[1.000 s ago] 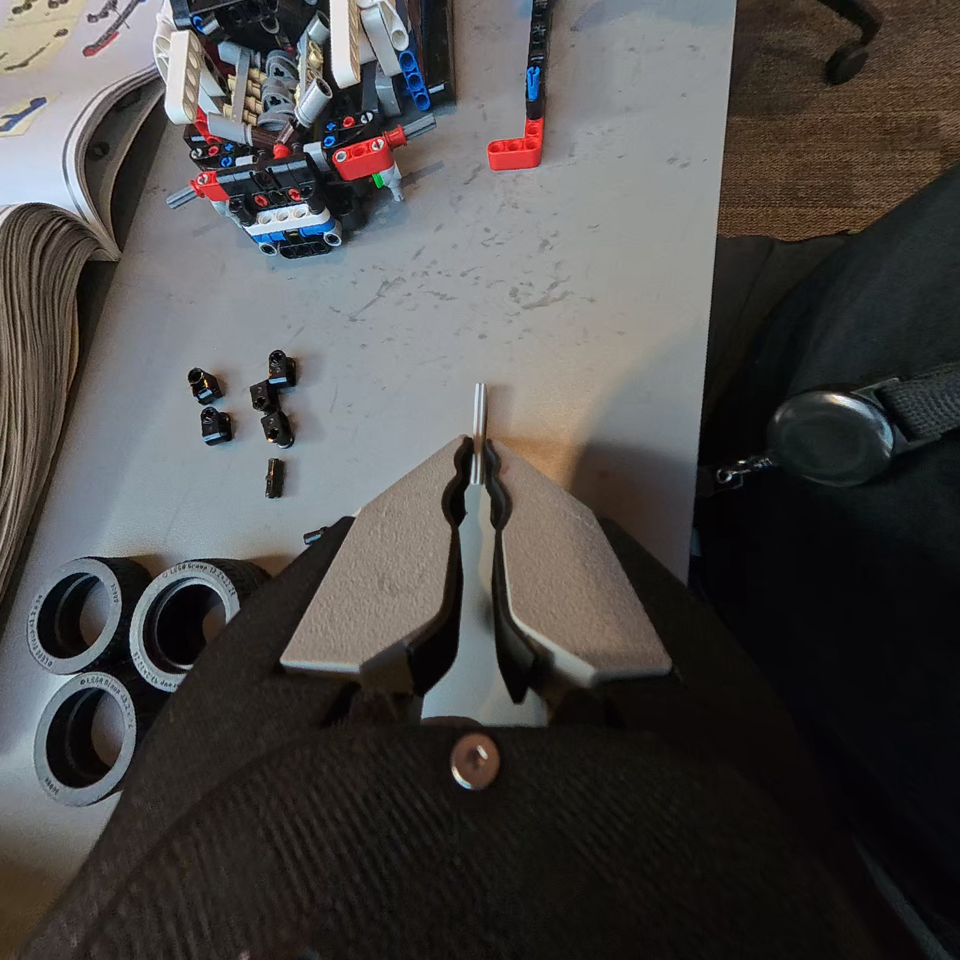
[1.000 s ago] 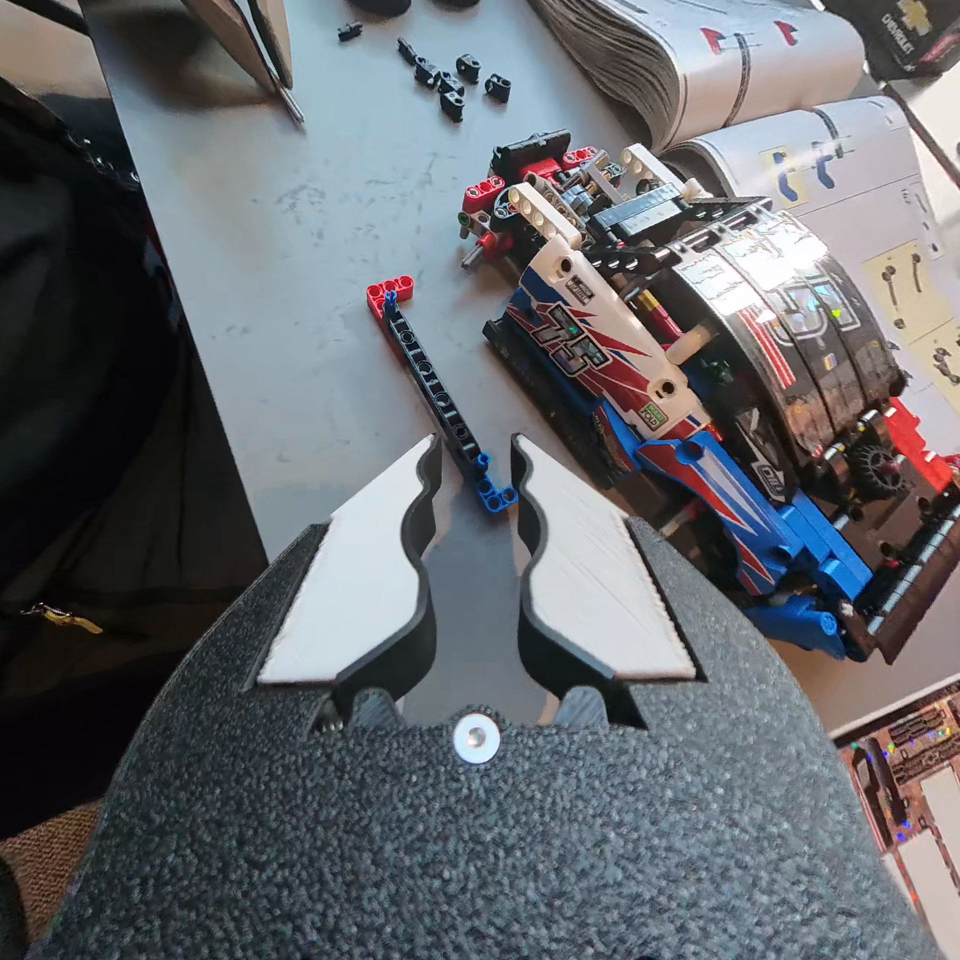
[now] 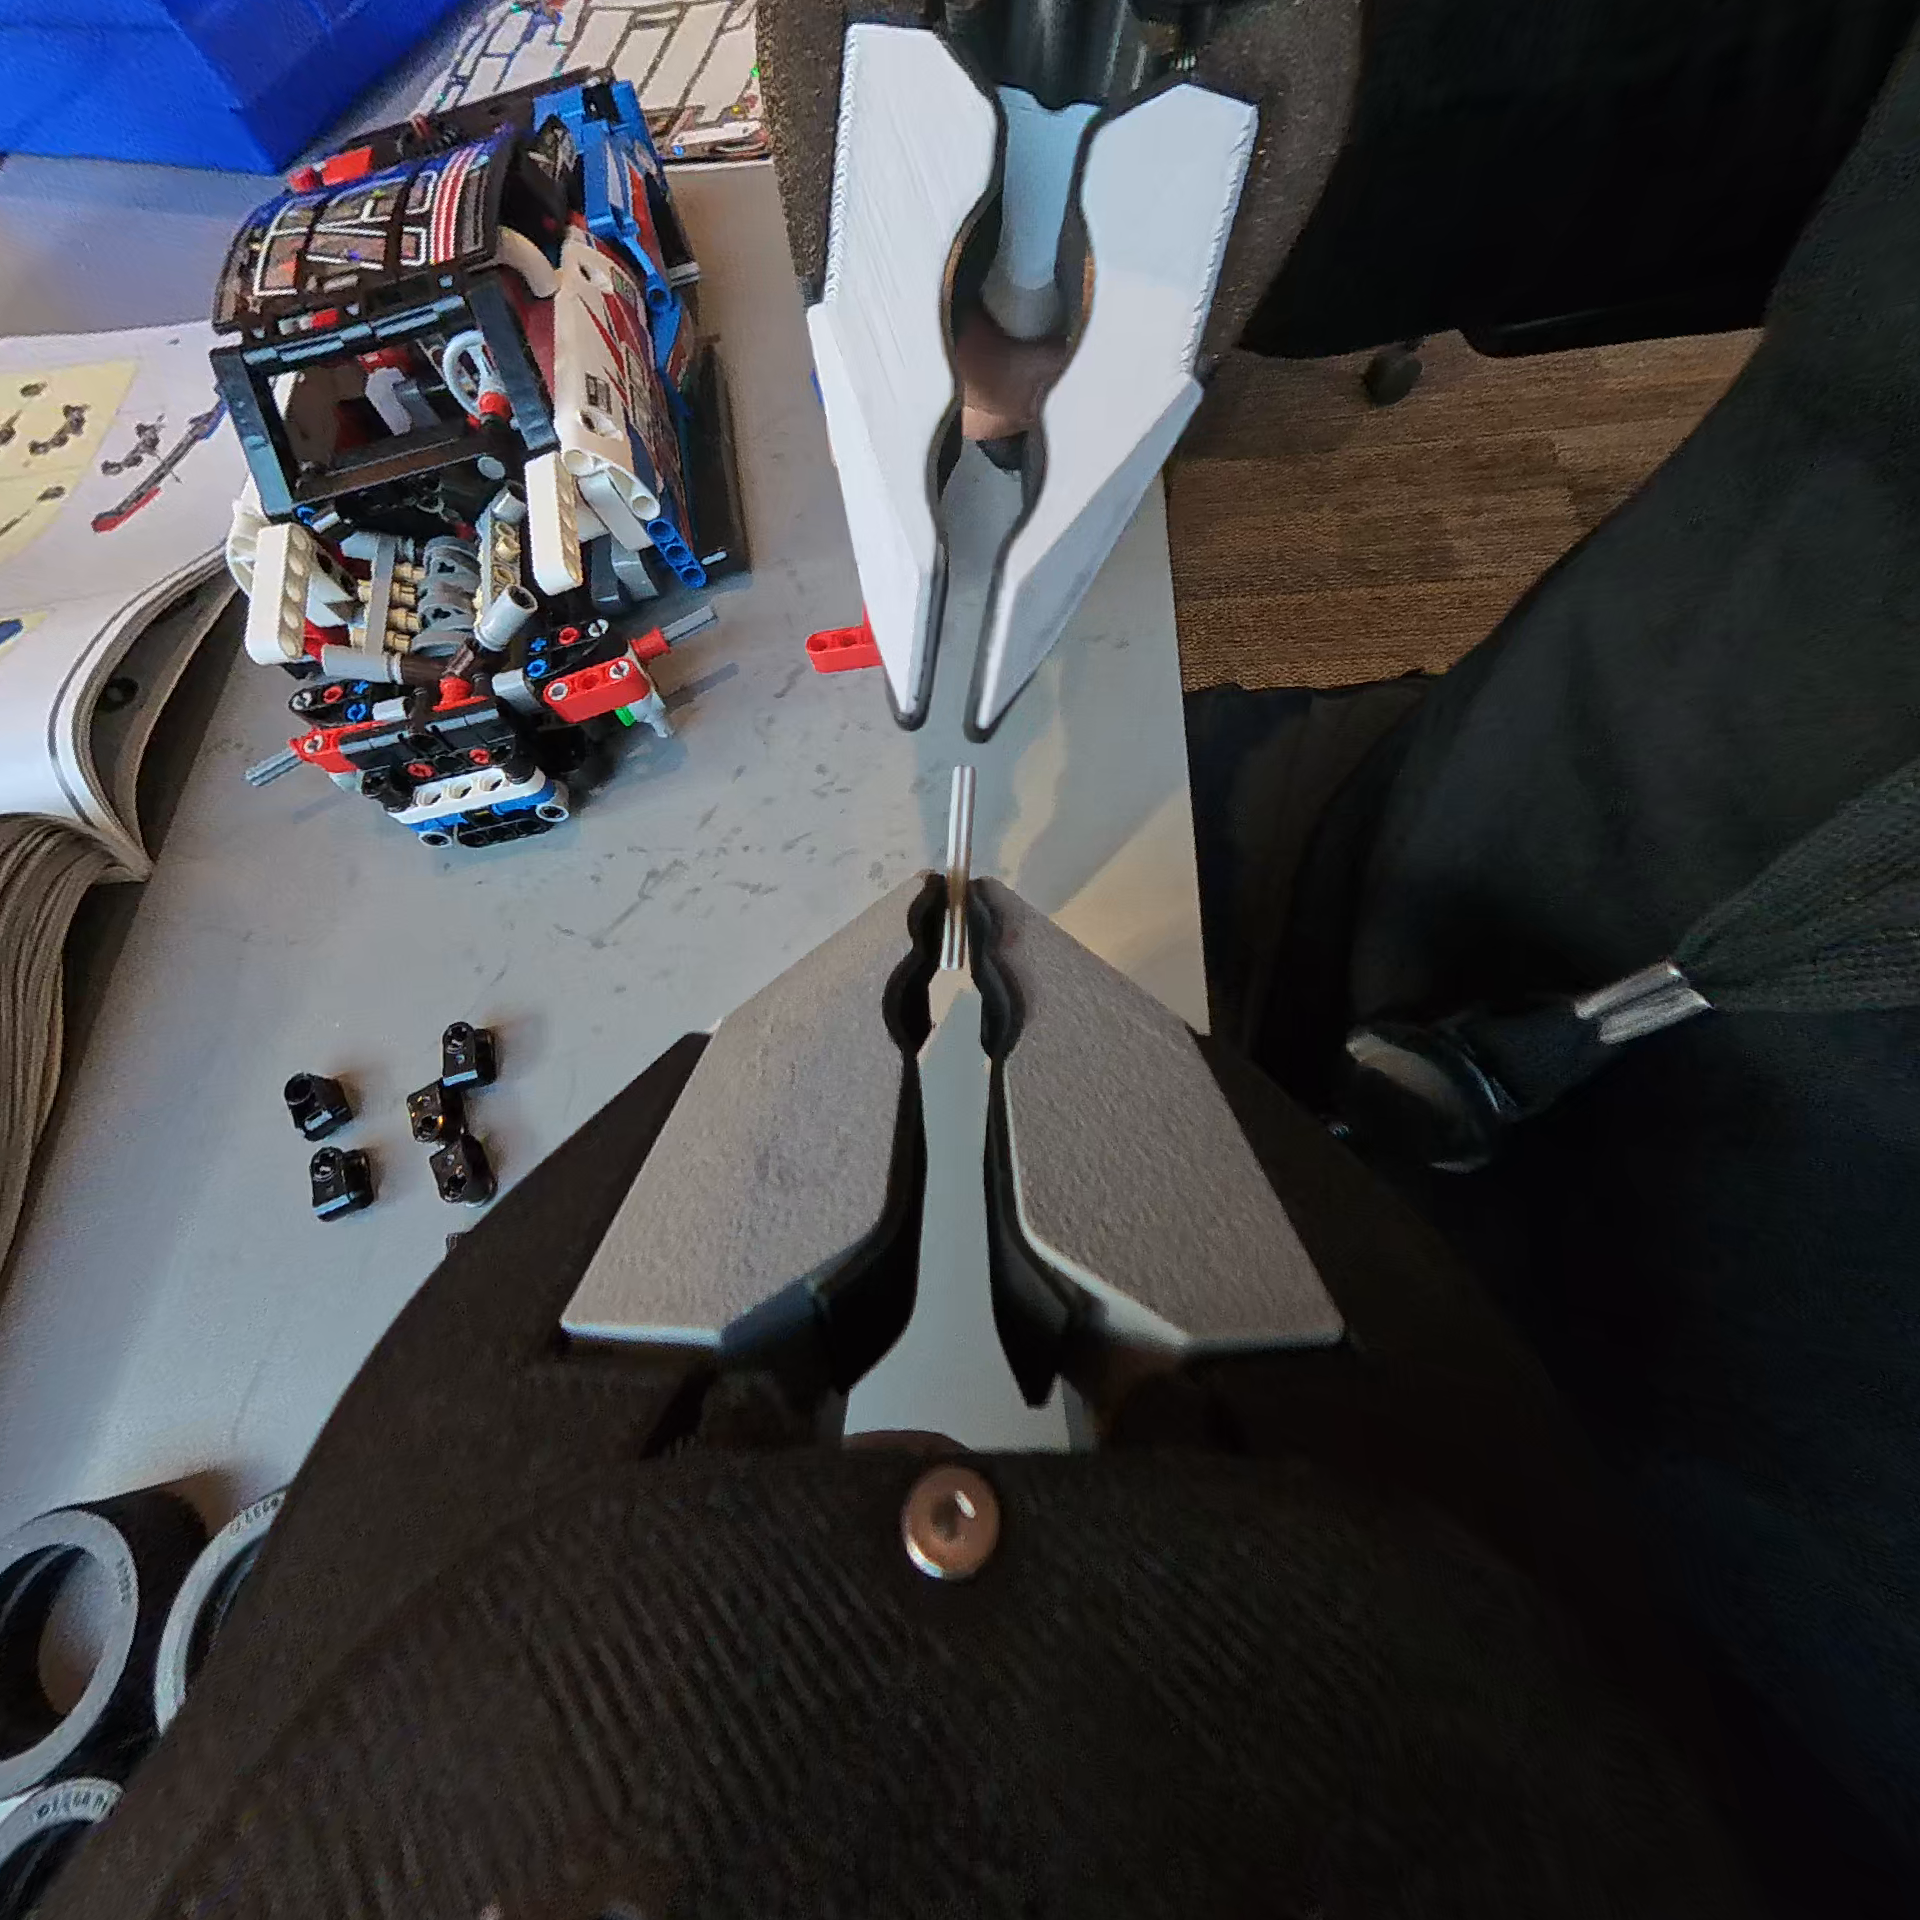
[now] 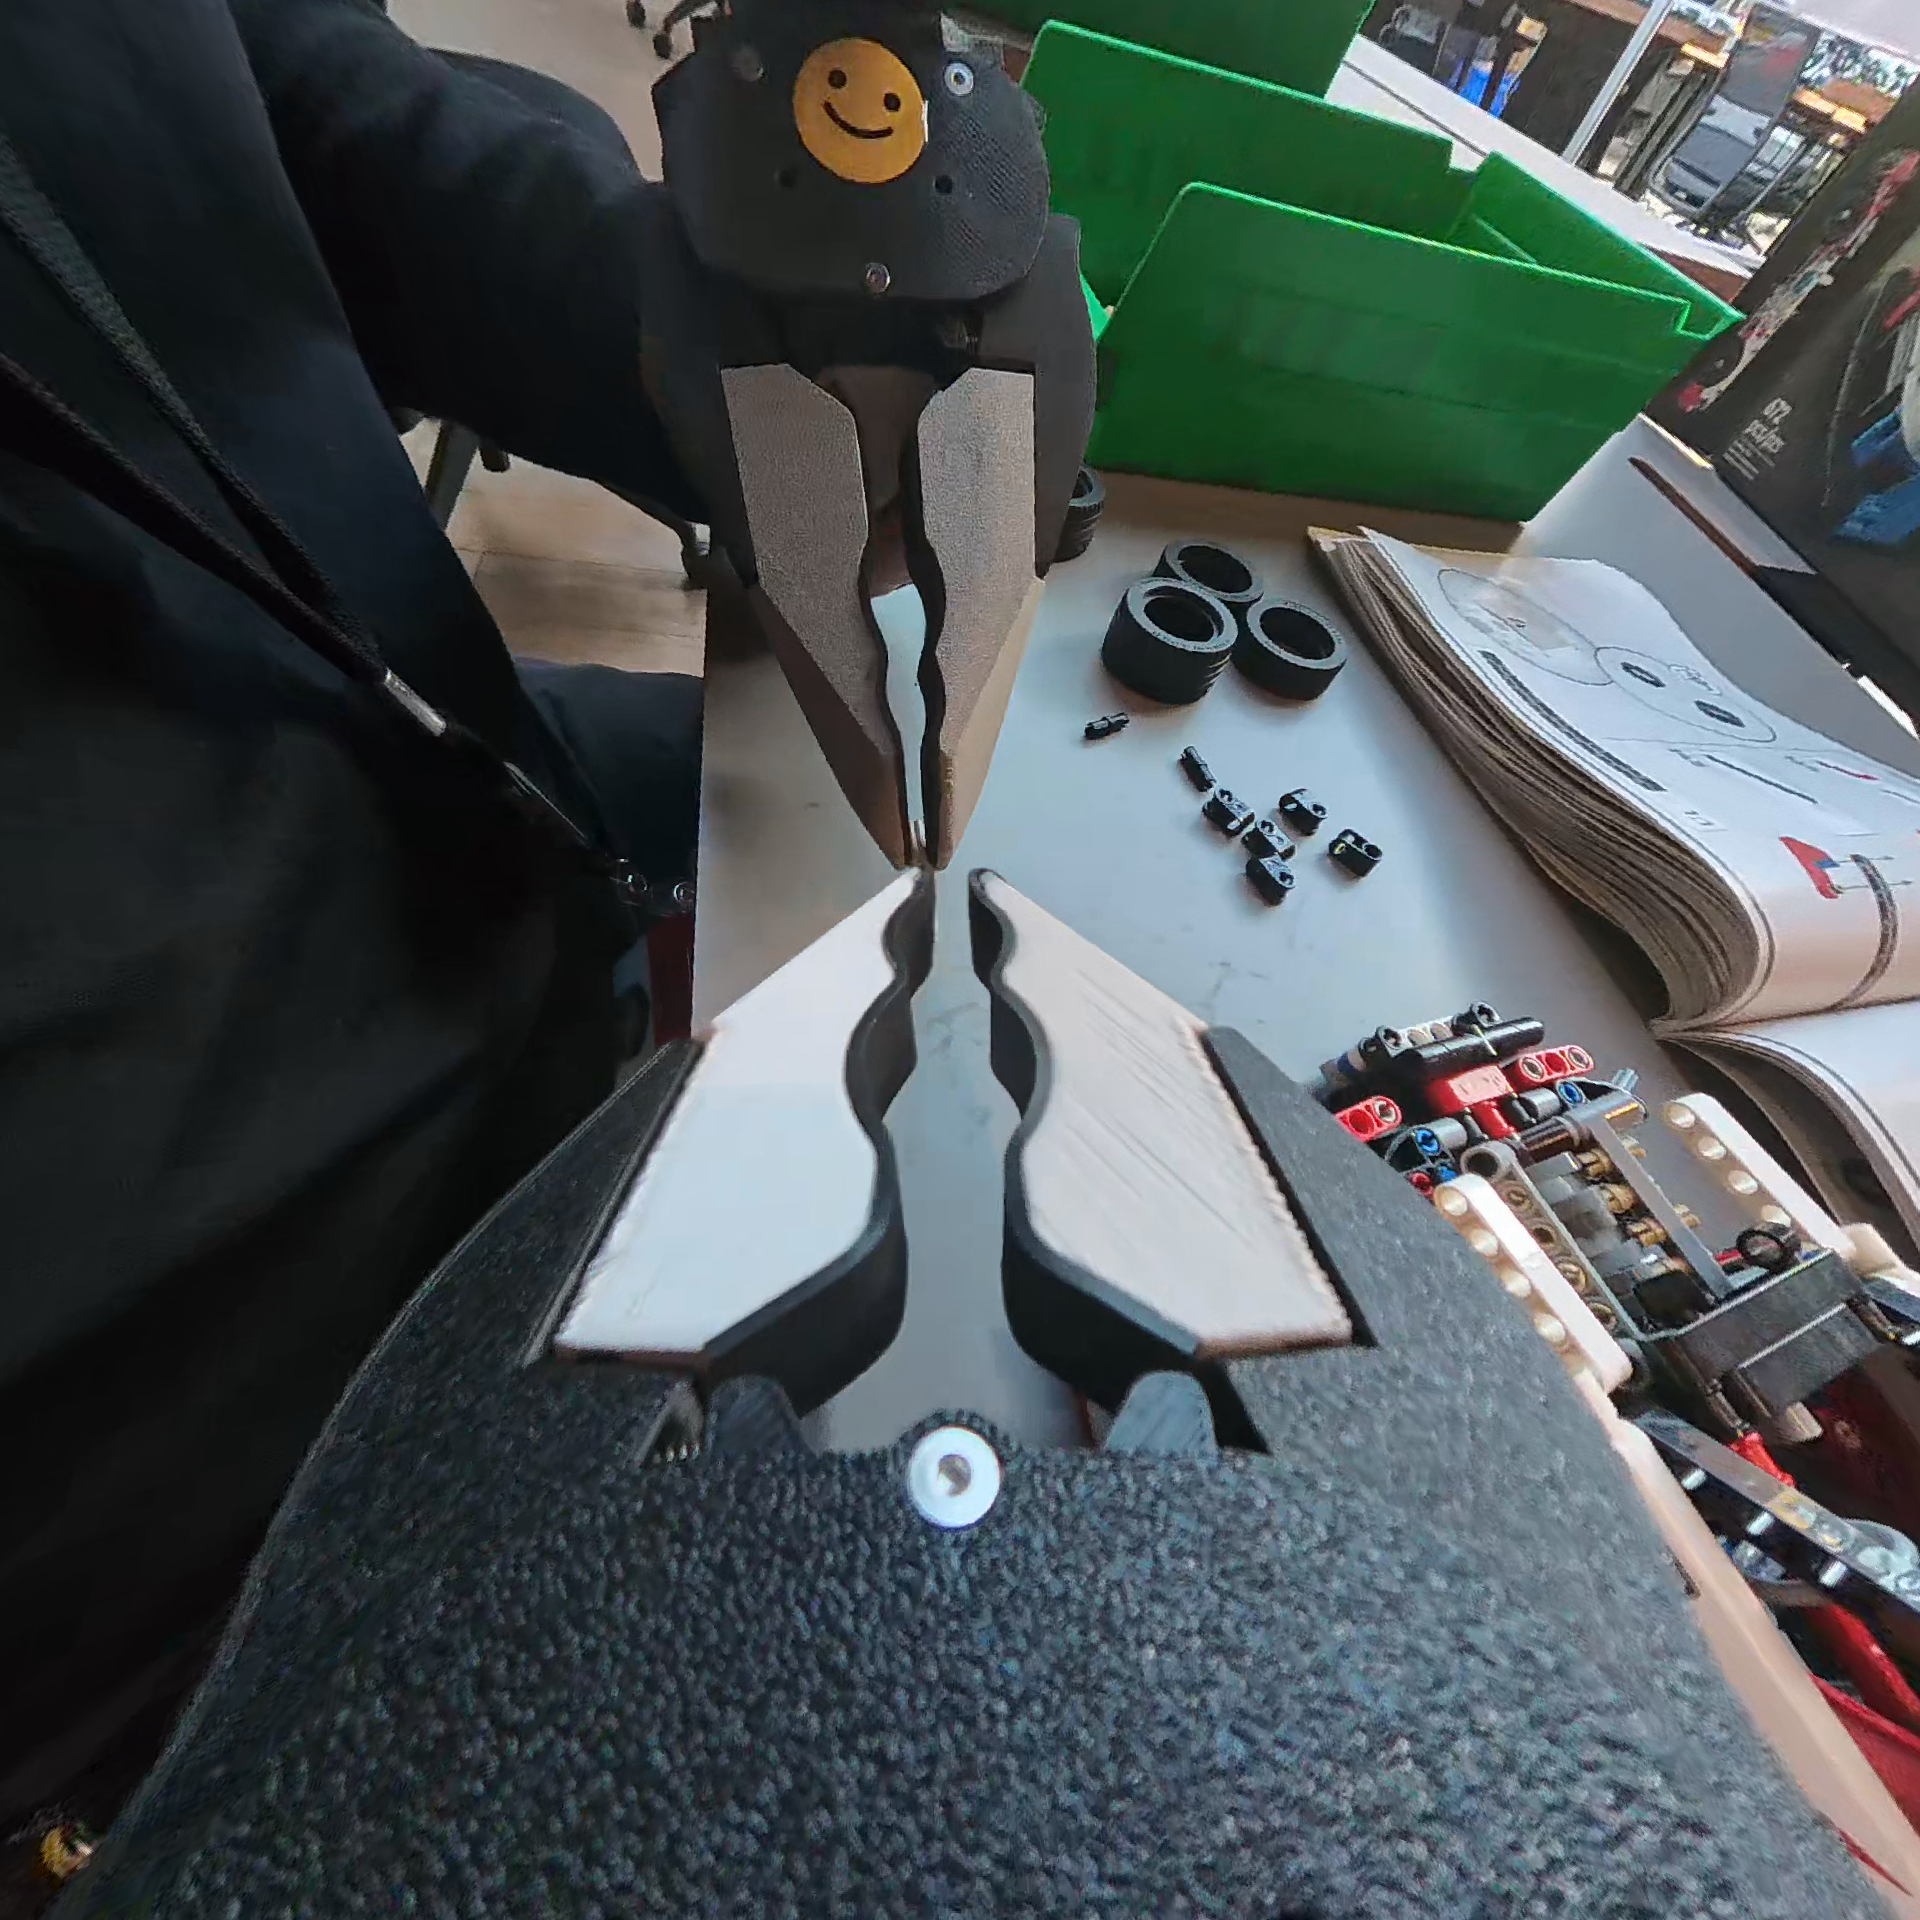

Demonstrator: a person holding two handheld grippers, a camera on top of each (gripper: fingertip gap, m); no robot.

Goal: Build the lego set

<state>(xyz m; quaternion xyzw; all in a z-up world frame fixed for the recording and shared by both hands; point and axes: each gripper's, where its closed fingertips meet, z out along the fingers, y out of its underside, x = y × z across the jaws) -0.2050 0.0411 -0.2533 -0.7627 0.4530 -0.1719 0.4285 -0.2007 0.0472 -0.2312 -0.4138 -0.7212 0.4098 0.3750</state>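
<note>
Grey, rough-faced fingers of the left gripper (image 3: pixel 954 896) are clamped on a thin light-grey plastic axle rod (image 3: pixel 960 831), whose free end sticks out toward 12 o'clock in the left wrist view. Facing it tip to tip, the white-fingered right gripper (image 3: pixel 943 722) comes in from 12 o'clock with its fingertips slightly apart and nothing between them; a small gap separates them from the rod's end. In the right wrist view the same meeting sits just above centre, the right gripper (image 4: pixel 948 881) pointing at the left gripper (image 4: pixel 918 858), whose black body bears a round yellow smiley disc (image 4: pixel 859 108).

On the pale grey tabletop (image 3: pixel 312 966), the partly built blue, white, red and black lego car (image 3: pixel 468 468) stands at 10 o'clock in the left wrist view. A cluster of small black connector pieces (image 3: pixel 390 1122) lies at 8 o'clock, and black rubber tyres (image 3: pixel 62 1652) at the lower left edge. A small red angled beam (image 3: pixel 840 650) peeks out beside the right gripper's fingers. The thick open instruction booklet (image 4: pixel 1621 769) lies at 2 o'clock in the right wrist view, with green plastic bins (image 4: pixel 1351 343) beyond at 1 o'clock
</note>
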